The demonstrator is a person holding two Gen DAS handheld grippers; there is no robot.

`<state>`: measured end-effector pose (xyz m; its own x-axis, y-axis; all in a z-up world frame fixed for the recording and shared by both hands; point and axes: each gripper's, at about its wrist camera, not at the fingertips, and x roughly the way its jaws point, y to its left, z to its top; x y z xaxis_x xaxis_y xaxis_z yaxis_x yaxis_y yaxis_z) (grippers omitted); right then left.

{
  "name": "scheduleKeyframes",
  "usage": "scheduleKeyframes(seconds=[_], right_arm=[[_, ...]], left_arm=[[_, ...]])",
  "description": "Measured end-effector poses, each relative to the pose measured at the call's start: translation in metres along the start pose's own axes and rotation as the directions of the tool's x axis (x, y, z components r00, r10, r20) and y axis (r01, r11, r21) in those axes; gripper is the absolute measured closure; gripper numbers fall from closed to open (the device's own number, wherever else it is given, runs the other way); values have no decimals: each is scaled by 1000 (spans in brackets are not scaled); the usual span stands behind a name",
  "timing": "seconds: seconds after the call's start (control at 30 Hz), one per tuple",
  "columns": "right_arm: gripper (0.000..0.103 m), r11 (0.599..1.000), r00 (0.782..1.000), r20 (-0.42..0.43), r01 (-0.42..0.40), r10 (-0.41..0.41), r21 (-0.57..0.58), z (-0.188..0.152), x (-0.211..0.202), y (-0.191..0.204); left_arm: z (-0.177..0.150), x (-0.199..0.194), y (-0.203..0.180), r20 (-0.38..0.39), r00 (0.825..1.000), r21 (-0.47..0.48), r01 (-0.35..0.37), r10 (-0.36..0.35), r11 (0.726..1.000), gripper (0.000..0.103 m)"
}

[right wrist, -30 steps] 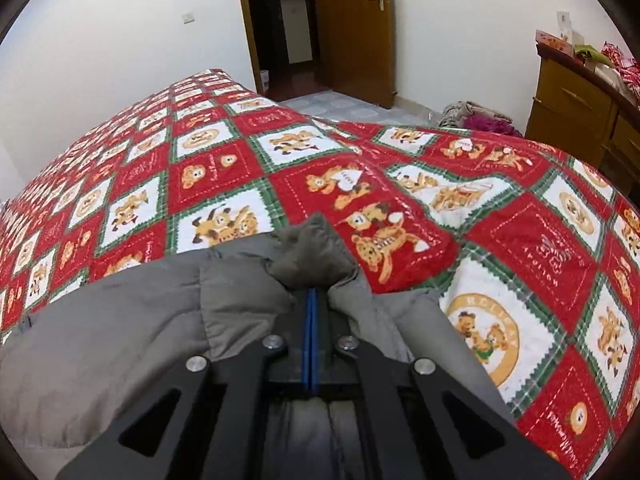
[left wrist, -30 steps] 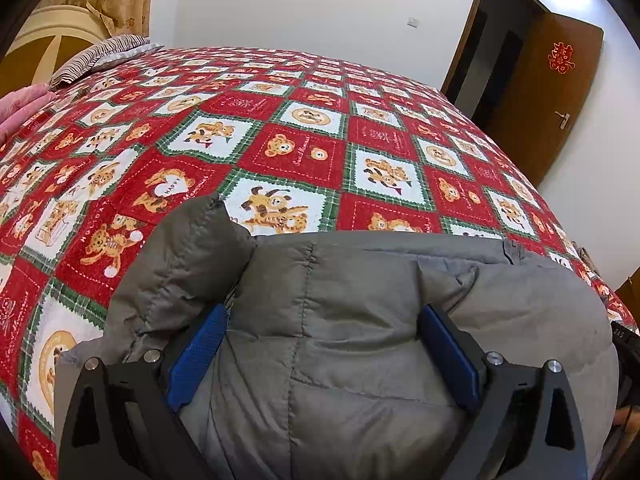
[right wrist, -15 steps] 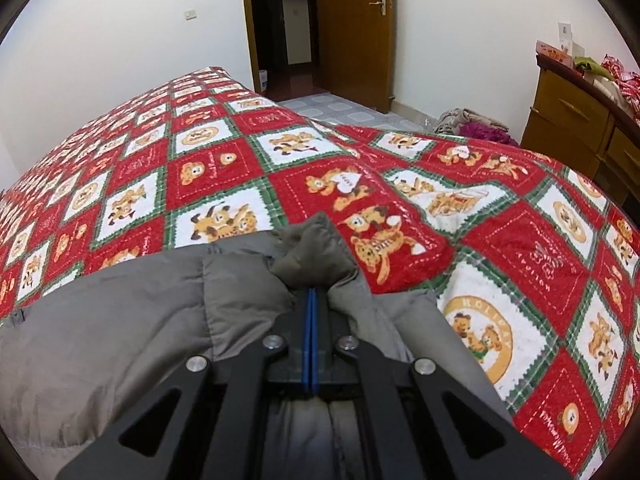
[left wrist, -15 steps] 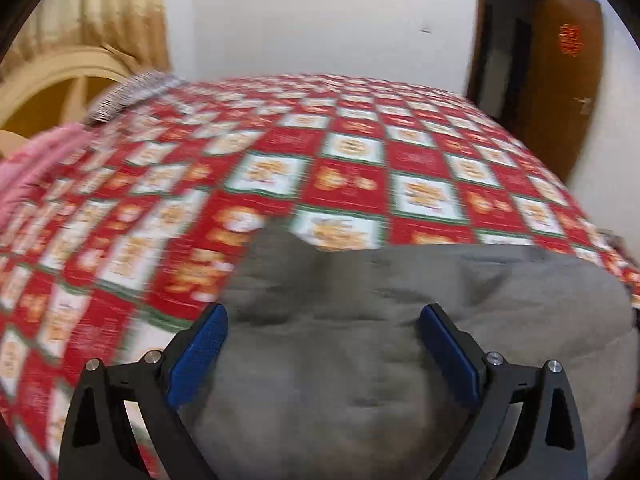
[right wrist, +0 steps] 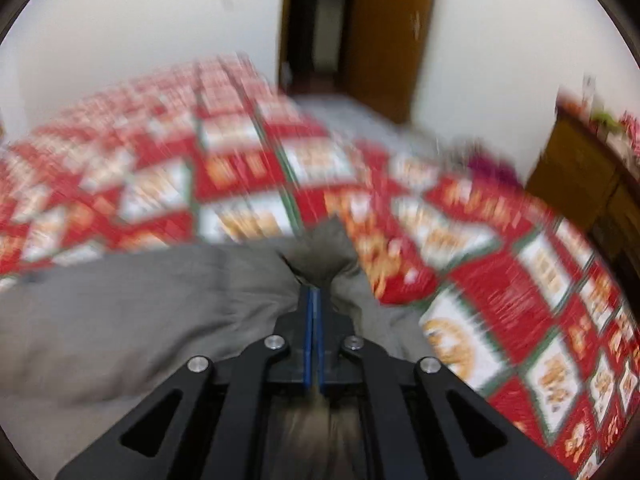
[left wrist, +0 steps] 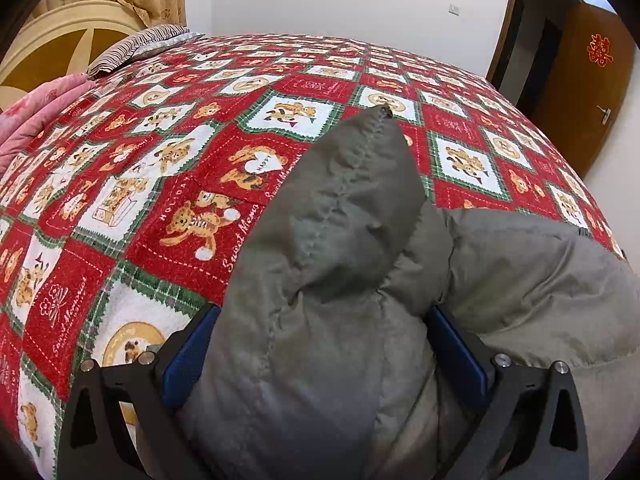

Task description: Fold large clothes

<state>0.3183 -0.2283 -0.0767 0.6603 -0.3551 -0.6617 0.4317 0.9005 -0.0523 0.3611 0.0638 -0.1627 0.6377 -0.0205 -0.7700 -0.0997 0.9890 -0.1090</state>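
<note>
Folding stage: early, by judgement; the grey padded jacket (left wrist: pixel 328 320) lies bunched on the bed and no flat, finished fold shows in either view.
Bed: a red, white and green bear-print quilt (left wrist: pixel 168 184) covers it; a striped pillow (left wrist: pixel 136 46) and a pink blanket (left wrist: pixel 36 116) lie at its head edge, on the left of the left wrist view.
Left gripper (left wrist: pixel 324 356): blue pads (left wrist: pixel 188 354) spread wide, one on each side of a thick quilted lobe of the jacket; whether they press it or only flank it cannot be told.
Jacket position: near edge of the bed; a pointed stitched corner (left wrist: pixel 380 114) stands up over the quilt, the bulk spreading to the right.
Right gripper (right wrist: pixel 313 308): pads pressed together, pinching a puckered bit of jacket (right wrist: pixel 160 300) cloth; this view is motion-blurred.
Done: both ends of the jacket taken in hand.
Left: laying the panels over one another and smoothing them flat, as judged.
Background: wooden door (left wrist: pixel 580 88), wooden dresser (right wrist: pixel 580 176) at the right.
</note>
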Motion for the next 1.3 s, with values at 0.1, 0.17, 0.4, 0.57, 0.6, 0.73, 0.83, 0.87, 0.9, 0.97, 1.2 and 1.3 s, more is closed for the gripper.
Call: scheduleKeyframes(seconds=[0.1,0.17,0.4,0.57,0.6,0.73,0.83,0.87,0.9,0.97,1.2,1.3], right_arm=[[85,980,981,5,-195,196,-27,-8,-39,23],[85,955,956,-38,-294,292,-47,-20,-48,44],[88,934,938,-55,-346,342,-91,-67,-20,78],[95,917,916,-41,-399,398,-10,-71,-10,68],[95,917,917,-41,-398,397,-9,-72,-10,69],[95,929,930,-39,-368,367,-36,-71,-14,75],[95,928,928,-40,-372,371,-32,-70,-12,73],[95,927,927,-40,-374,373,-30,-70,-12,72],[95,926,926,-39,-377,376,-27,-70,-11,72],[95,924,924,-39,-381,380,-24,-70,-10,71],[95,924,924,-37,-381,380,-24,-72,-12,71],[95,923,923,-37,-385,384,-20,-71,-12,70]], left_arm=[[-1,-1,1,0,1000,1,-2,2,1000,1],[-1,-2,1,0,1000,4,-8,8,1000,1],[-1,-2,0,-3,1000,0,-5,5,1000,1],[-1,-2,1,-3,1000,-1,-2,2,1000,1],[-1,-2,1,-2,1000,-5,4,-4,1000,1],[1,-9,13,-36,992,-12,123,-124,992,1],[-4,-42,46,-29,956,-97,286,-290,953,1],[-11,-60,65,-8,937,-154,345,-350,926,1],[-17,-72,78,9,924,-196,376,-381,906,1],[-34,-91,101,44,902,-273,425,-430,863,1],[-77,-83,93,18,864,-327,481,-504,813,1],[-81,-81,68,0,842,-264,520,-539,812,1]])
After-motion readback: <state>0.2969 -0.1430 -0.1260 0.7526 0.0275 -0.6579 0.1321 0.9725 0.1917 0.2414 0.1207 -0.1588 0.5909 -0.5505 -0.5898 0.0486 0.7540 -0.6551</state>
